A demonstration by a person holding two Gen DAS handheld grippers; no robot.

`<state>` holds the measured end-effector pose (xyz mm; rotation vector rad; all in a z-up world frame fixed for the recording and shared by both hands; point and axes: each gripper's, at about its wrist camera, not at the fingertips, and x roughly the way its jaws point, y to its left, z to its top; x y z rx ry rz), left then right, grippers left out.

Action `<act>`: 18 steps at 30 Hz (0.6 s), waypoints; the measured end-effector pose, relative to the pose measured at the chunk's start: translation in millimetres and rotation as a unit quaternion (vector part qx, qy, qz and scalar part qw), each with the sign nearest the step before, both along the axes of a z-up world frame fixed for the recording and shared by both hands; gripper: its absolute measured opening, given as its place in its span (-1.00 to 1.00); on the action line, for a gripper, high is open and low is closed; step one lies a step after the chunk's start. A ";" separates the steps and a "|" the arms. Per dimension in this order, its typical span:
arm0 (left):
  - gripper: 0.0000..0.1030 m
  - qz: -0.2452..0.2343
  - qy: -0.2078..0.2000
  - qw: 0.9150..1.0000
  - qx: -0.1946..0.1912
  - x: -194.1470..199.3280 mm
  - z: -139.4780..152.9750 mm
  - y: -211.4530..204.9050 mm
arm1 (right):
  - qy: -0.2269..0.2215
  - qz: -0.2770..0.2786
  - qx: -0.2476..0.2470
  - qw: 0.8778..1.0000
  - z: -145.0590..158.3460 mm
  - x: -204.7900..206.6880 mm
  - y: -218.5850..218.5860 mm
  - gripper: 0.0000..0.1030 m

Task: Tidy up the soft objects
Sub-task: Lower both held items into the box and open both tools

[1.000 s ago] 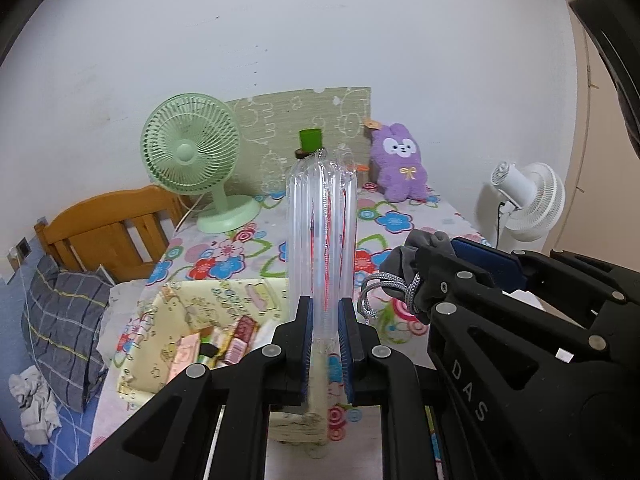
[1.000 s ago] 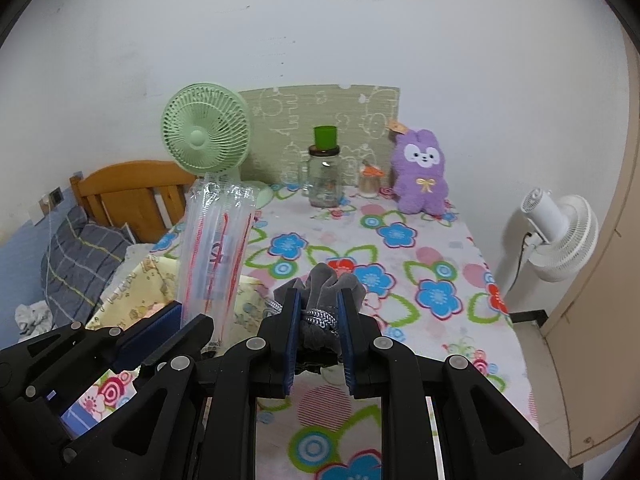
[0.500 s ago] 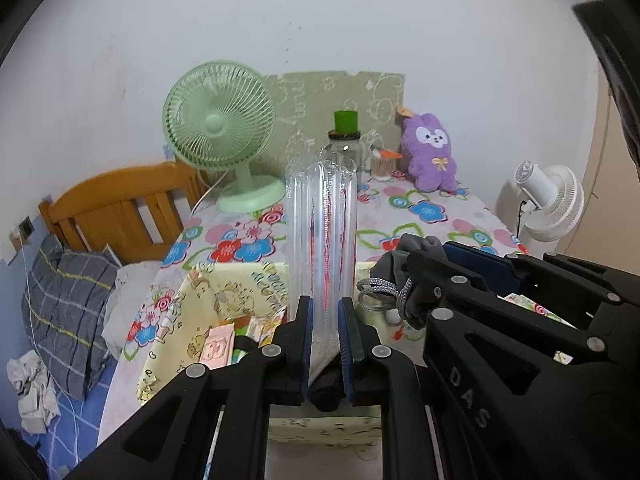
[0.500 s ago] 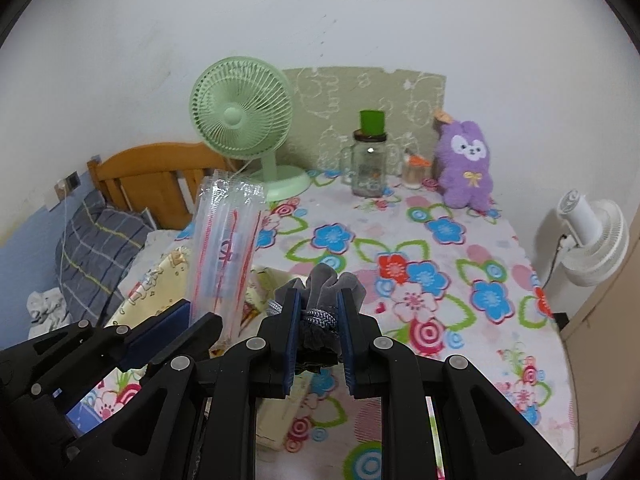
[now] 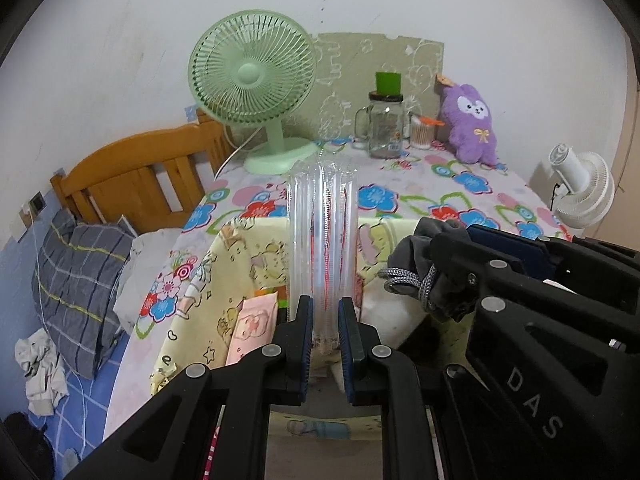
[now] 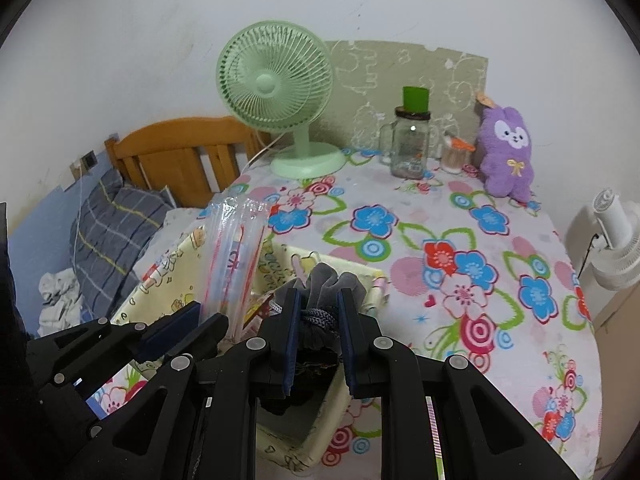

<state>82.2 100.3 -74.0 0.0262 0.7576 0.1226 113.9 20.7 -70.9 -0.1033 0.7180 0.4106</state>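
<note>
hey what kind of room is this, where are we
Most likely a bedroom at home: a wooden bed frame with a plaid pillow stands beside a table with a flowered cloth, which carries a green fan and a purple plush rabbit.

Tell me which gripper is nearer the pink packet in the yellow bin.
Left. The left gripper, shut on the air-cushion wrap, hangs right beside the pink packet. The right gripper, holding the gray pouch, sits farther right.

The right tool's (image 5: 444, 280) black arm carries the raised letters "DAS".
</note>
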 end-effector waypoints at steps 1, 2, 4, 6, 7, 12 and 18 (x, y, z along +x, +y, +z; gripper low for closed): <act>-0.77 0.001 0.002 1.000 0.000 0.4 -1.8 1.5 | 0.003 0.003 -0.002 1.000 -2.9 1.3 2.9 -0.59; -0.76 0.003 0.004 1.000 0.001 0.8 -3.9 3.4 | 0.006 0.005 -0.003 1.000 -5.3 1.6 5.0 -0.59; -0.75 0.005 0.009 1.000 0.002 1.8 -7.2 6.2 | 0.008 0.007 -0.004 1.000 -8.0 1.6 8.2 -0.59; -0.70 0.005 0.015 1.000 0.005 2.4 -10.5 7.7 | 0.012 0.010 -0.006 1.000 -11.1 2.4 11.2 -0.59; -0.59 0.004 0.016 1.000 0.005 2.1 -11.3 7.6 | 0.012 0.010 -0.006 1.000 -12.1 3.0 11.6 -0.59; -0.29 0.005 0.018 1.000 0.003 0.3 -12.9 10.7 | 0.022 0.016 -0.002 1.000 -16.8 5.5 14.9 -0.57; 0.10 0.002 0.009 1.000 -0.002 -6.0 -8.1 11.0 | 0.034 0.031 -0.010 0.999 -21.8 6.1 19.9 -0.48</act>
